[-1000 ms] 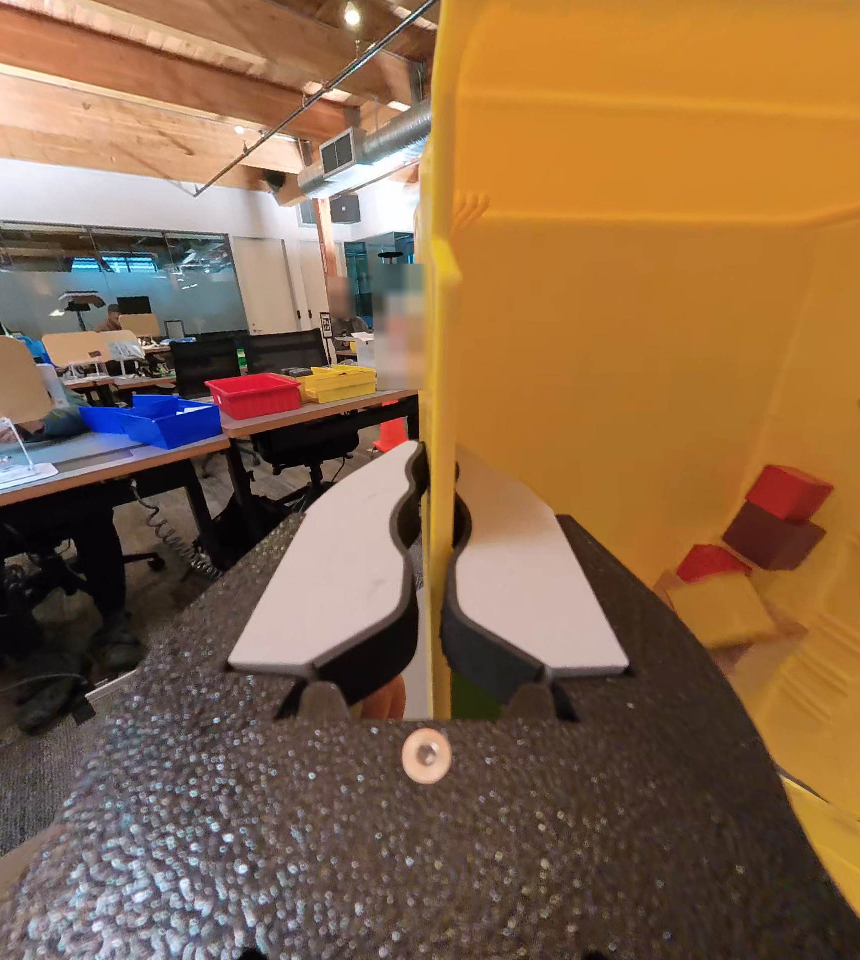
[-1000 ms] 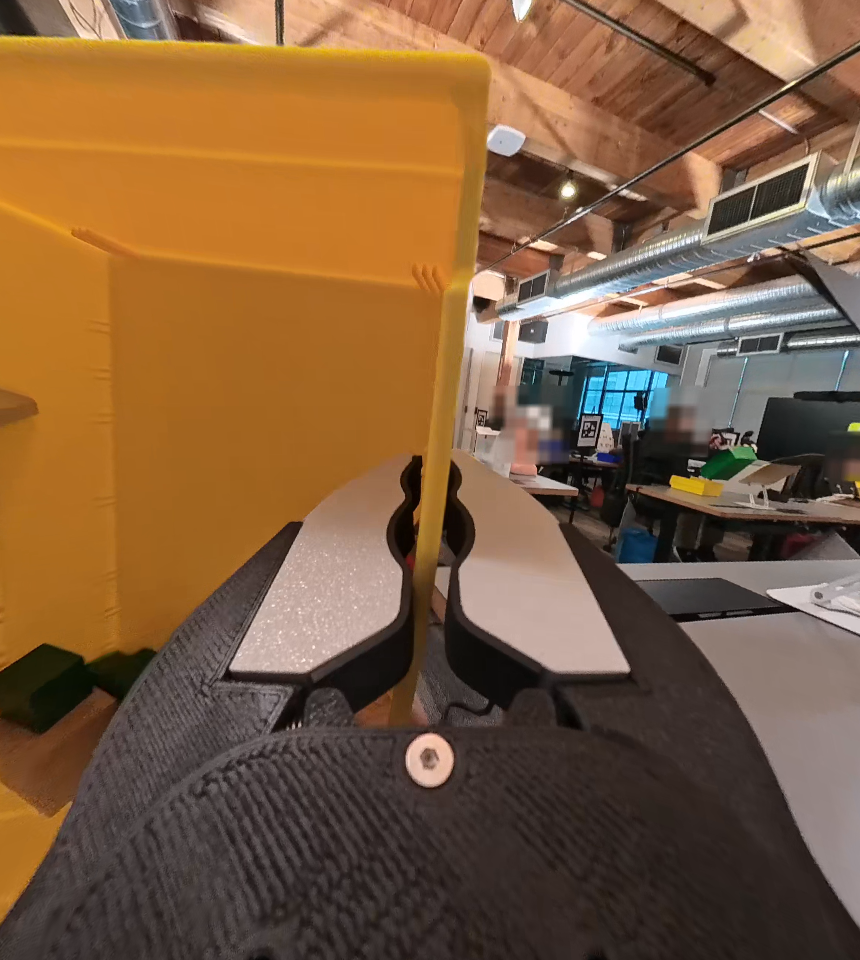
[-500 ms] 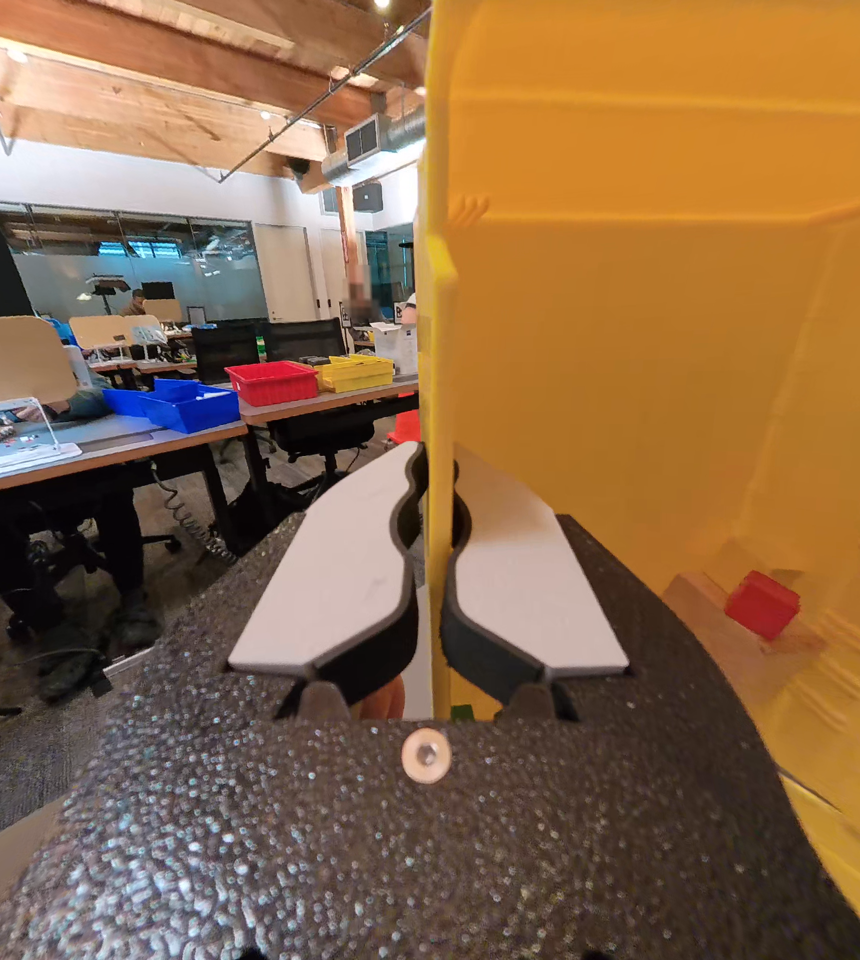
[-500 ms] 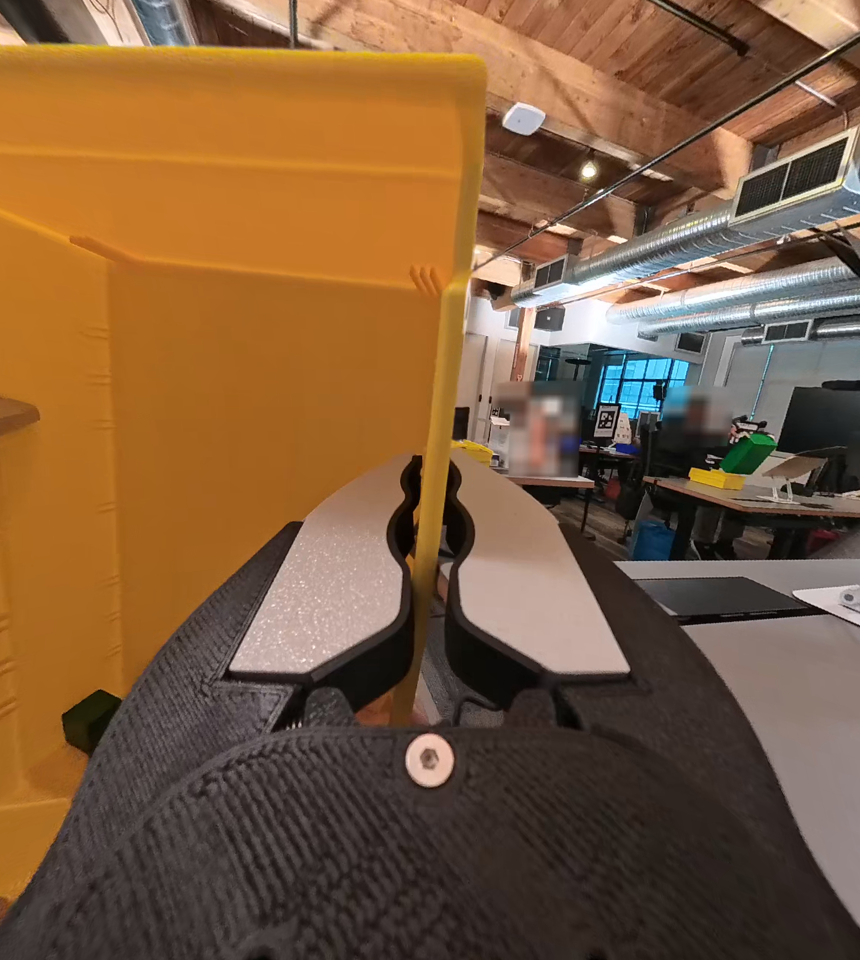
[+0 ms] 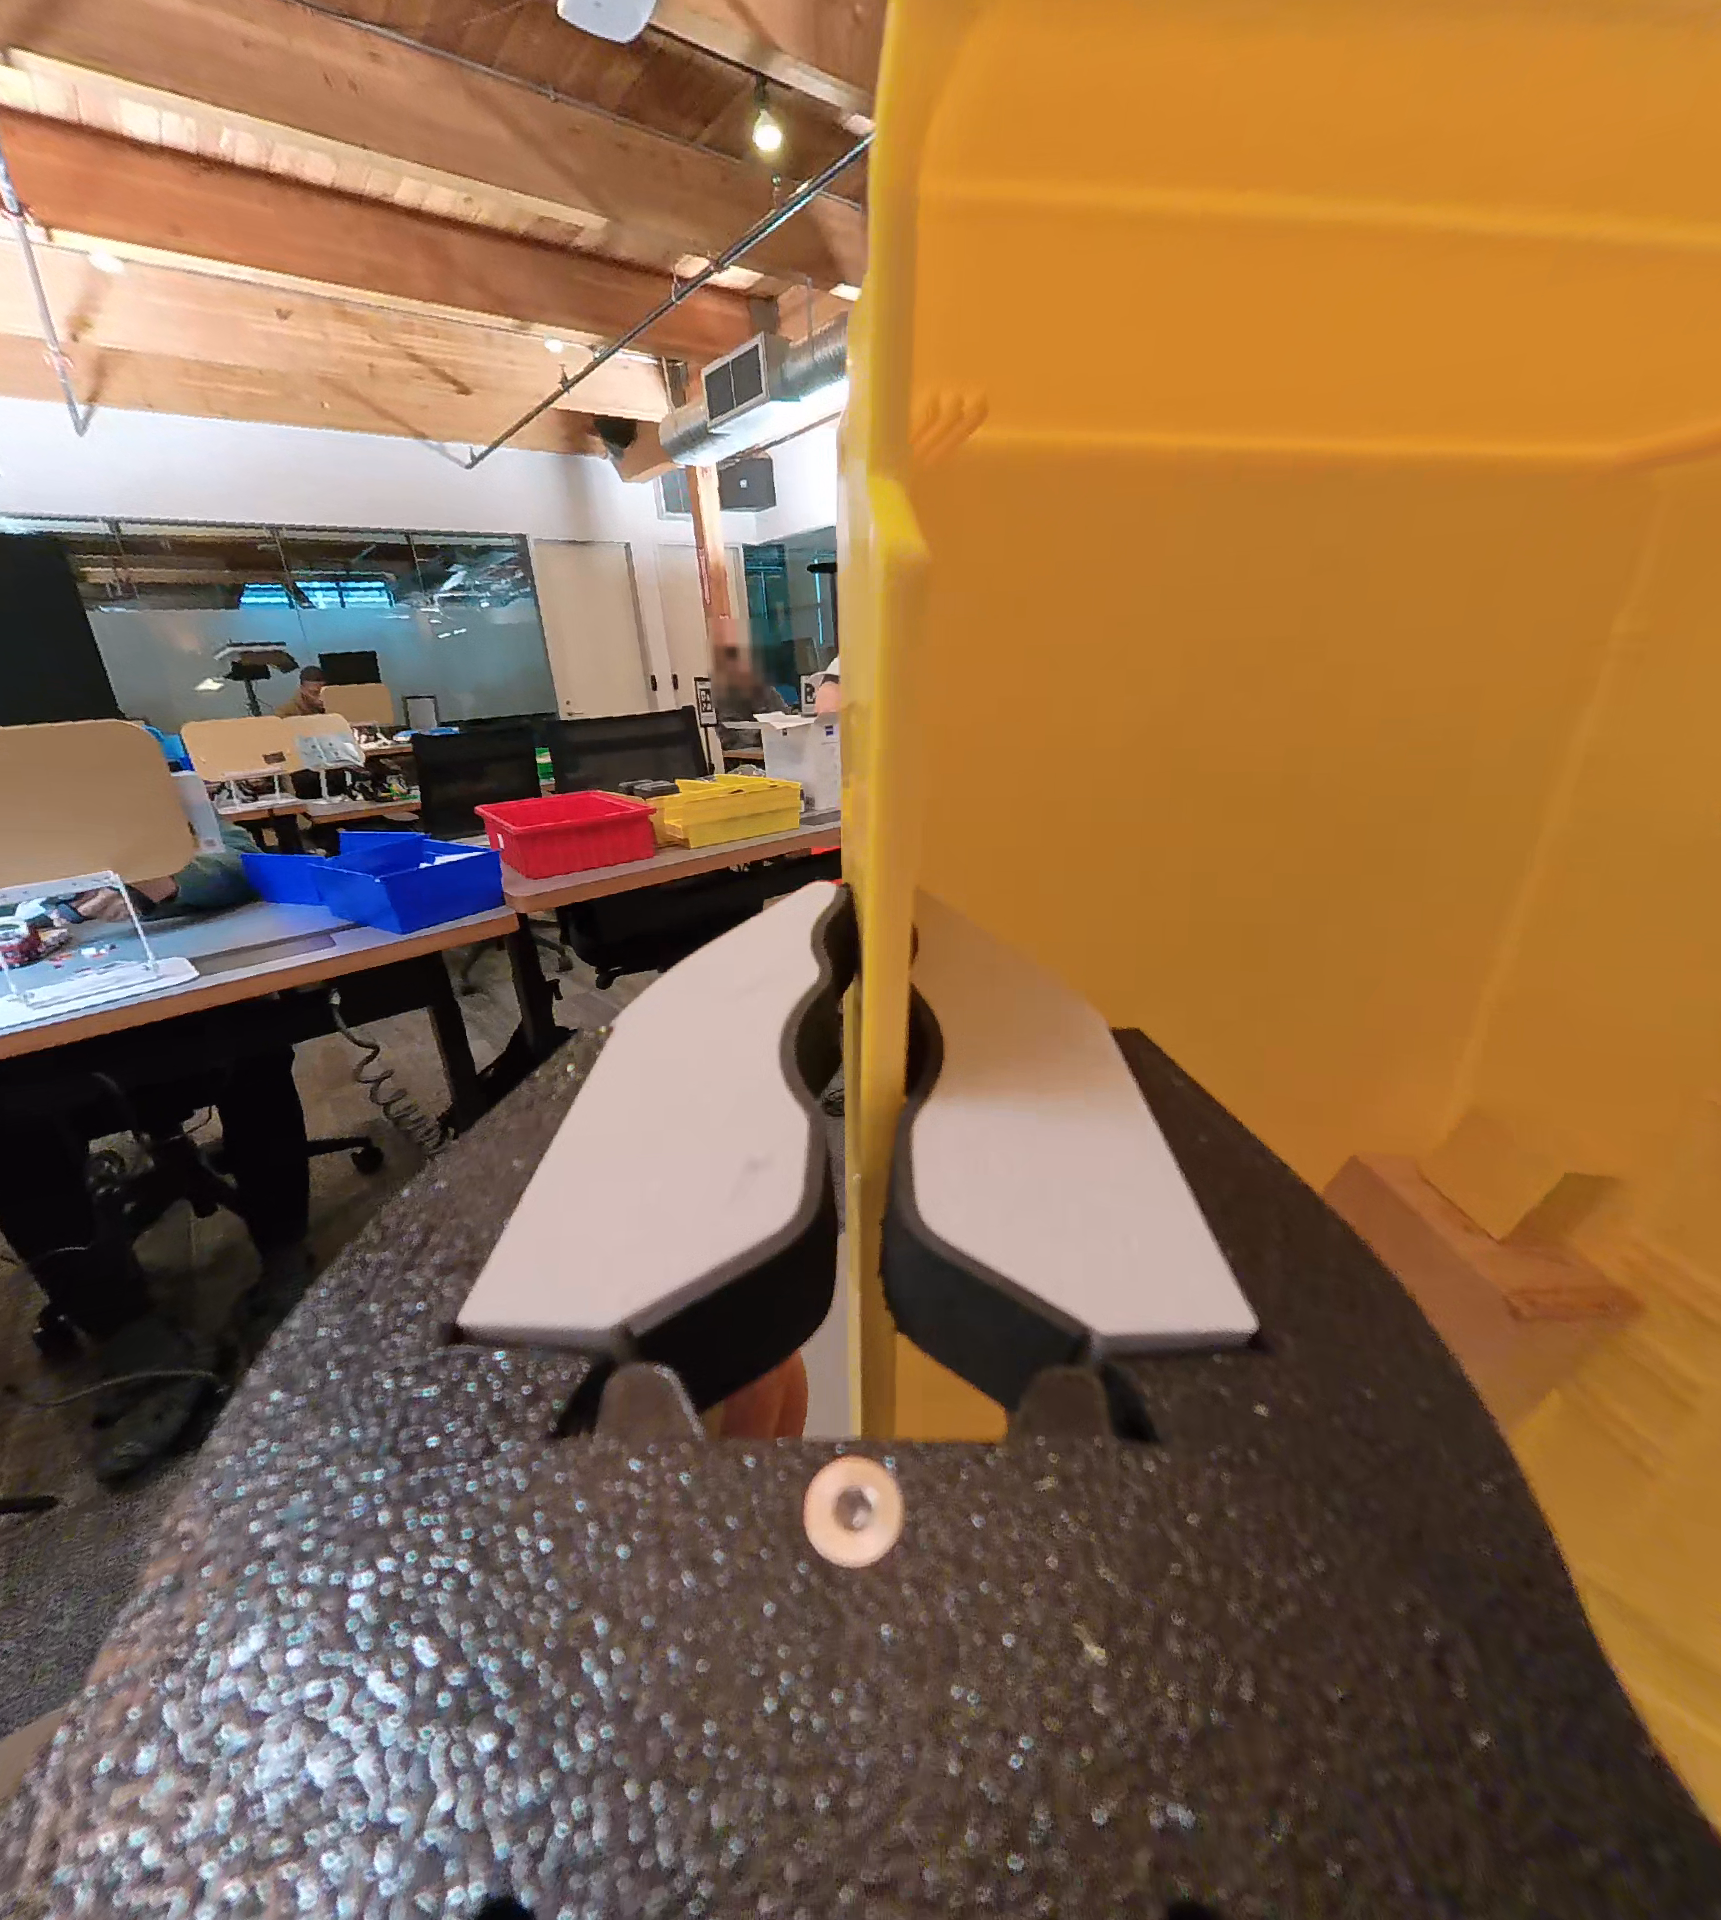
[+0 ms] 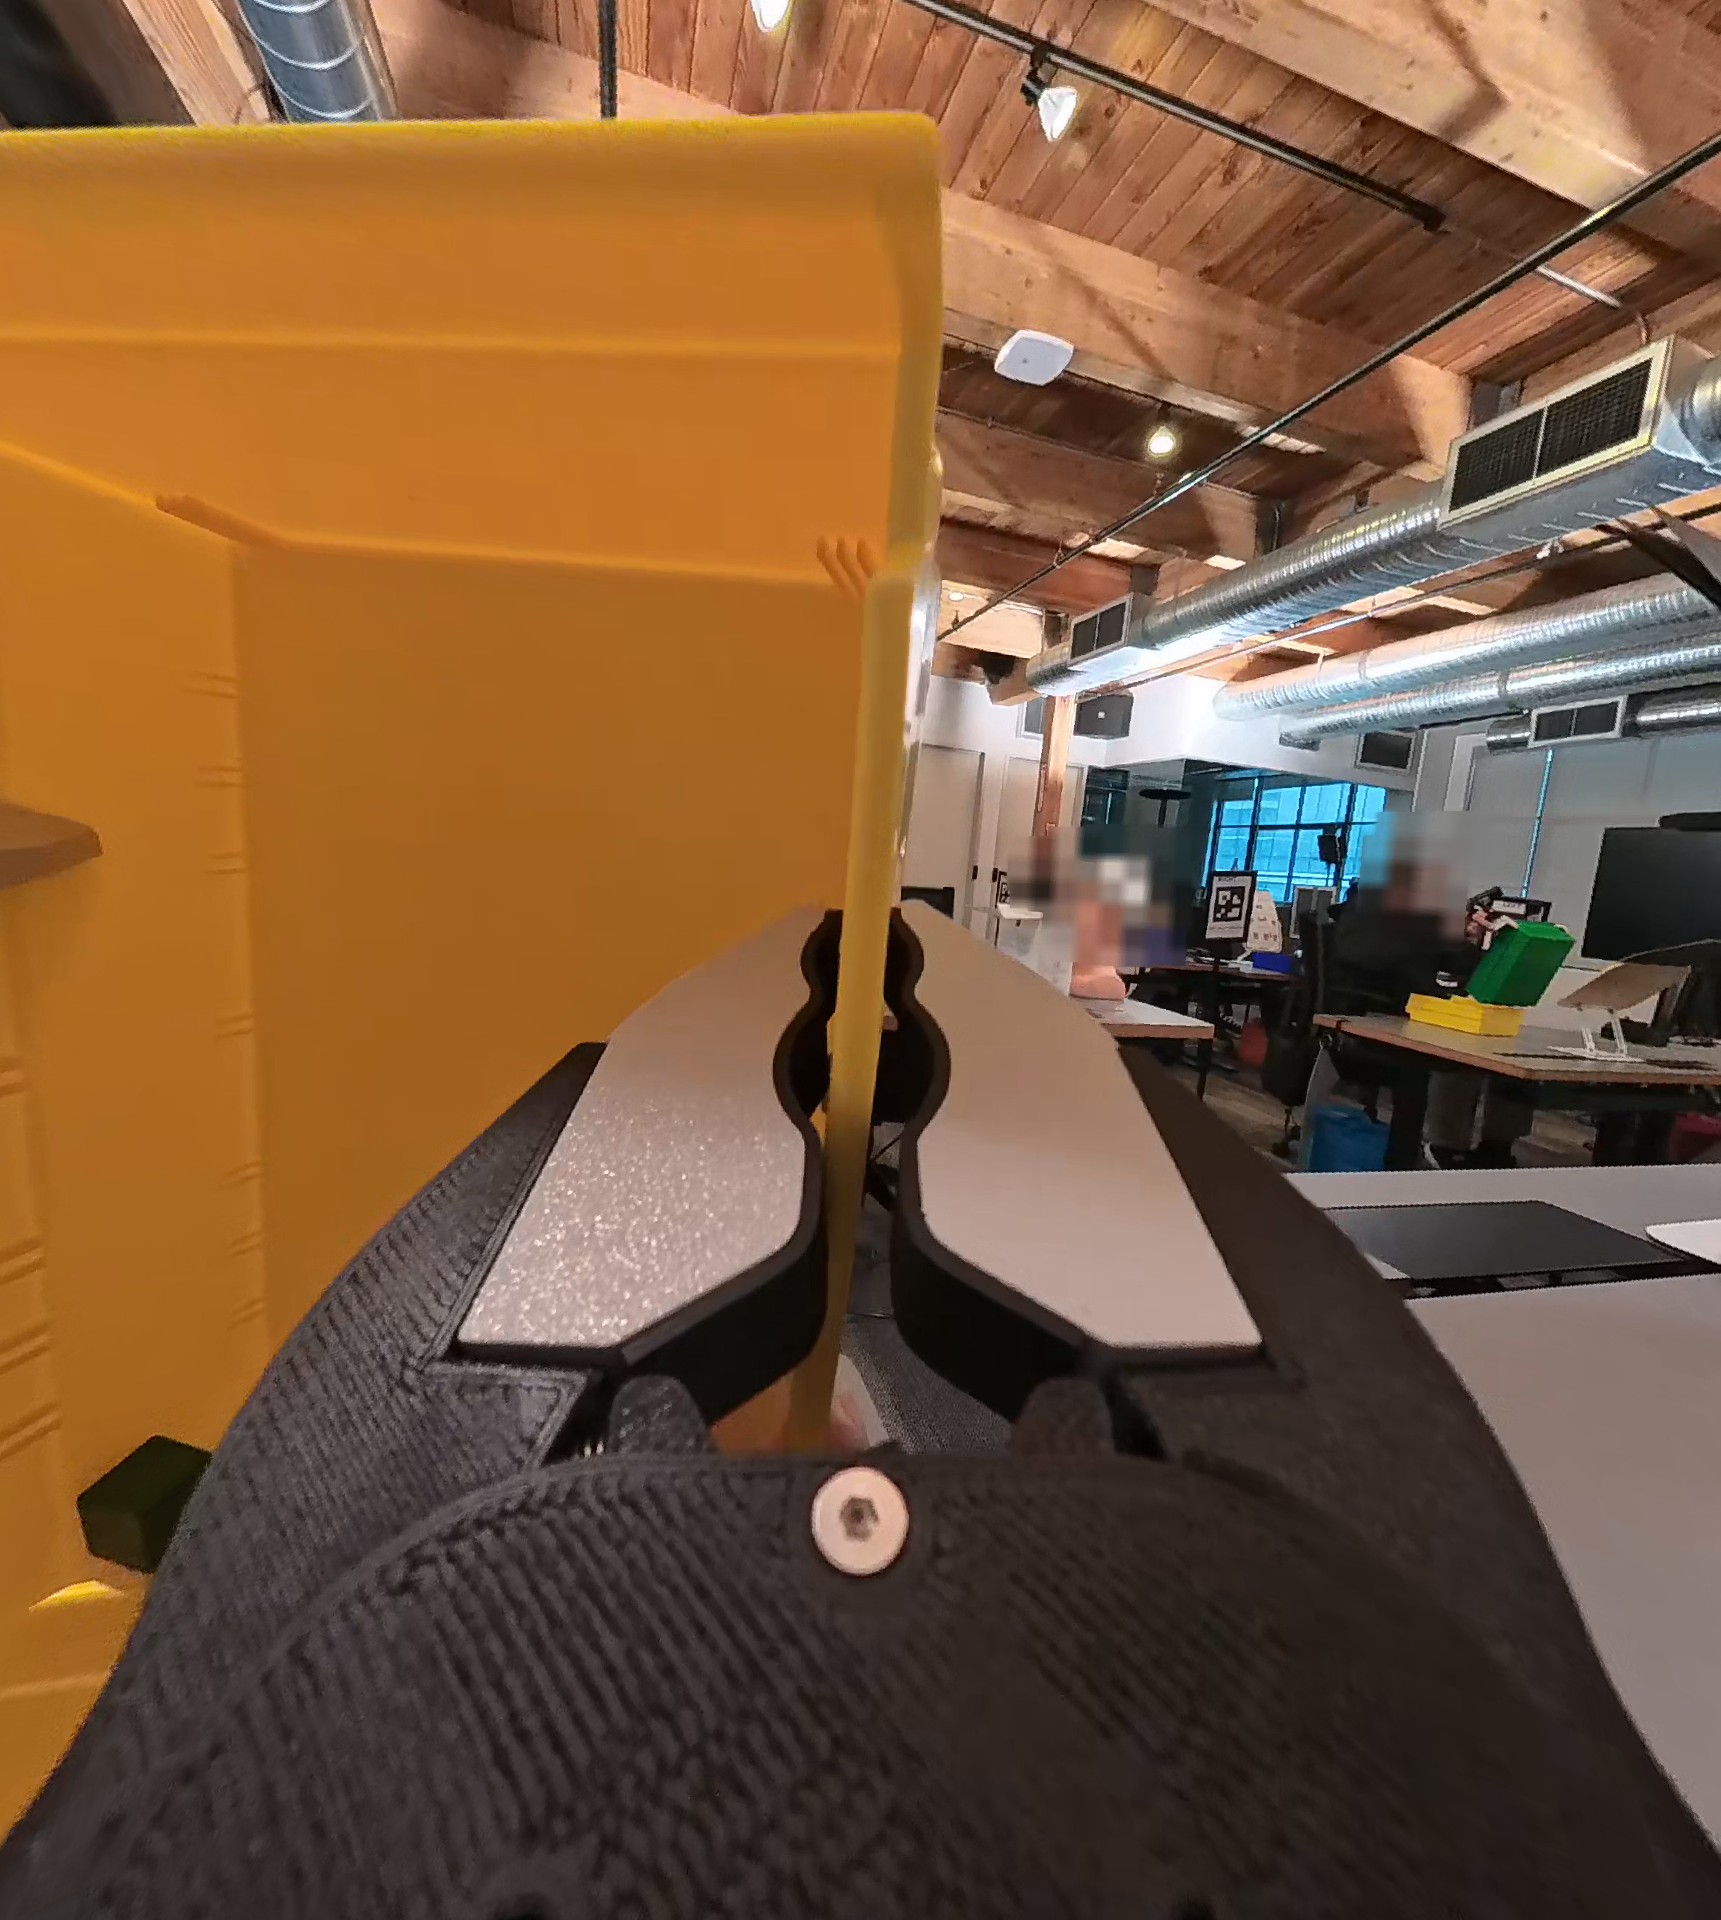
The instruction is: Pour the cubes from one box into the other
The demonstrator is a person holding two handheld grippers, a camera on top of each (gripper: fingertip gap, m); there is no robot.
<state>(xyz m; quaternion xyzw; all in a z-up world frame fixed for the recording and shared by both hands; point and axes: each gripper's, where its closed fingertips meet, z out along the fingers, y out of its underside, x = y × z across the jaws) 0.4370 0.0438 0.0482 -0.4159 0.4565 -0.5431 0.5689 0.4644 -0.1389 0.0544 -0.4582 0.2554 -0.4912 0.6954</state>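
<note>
Open-plan workshop with timber ceiling beams and long desks – a yellow box (image 5: pixel 1355 727) held up between two grippers.

The left gripper (image 5: pixel 871 1091) clamps the box's wall at centre frame; the right gripper (image 6: pixel 861 1101) pinches the opposite wall the same way, the box tipped with its inside facing both cameras. At lower left of the right view sits a dark cube (image 6: pixel 139 1501) – possibly green. Red, blue and yellow bins (image 5: pixel 565 831) line a desk (image 5: pixel 212 987) at left.

One yellow box (image 5: pixel 1355 727), one dark green cube (image 6: pixel 141 1496), two grippers (image 5: pixel 861 1091) (image 6: pixel 861 1091)
</note>
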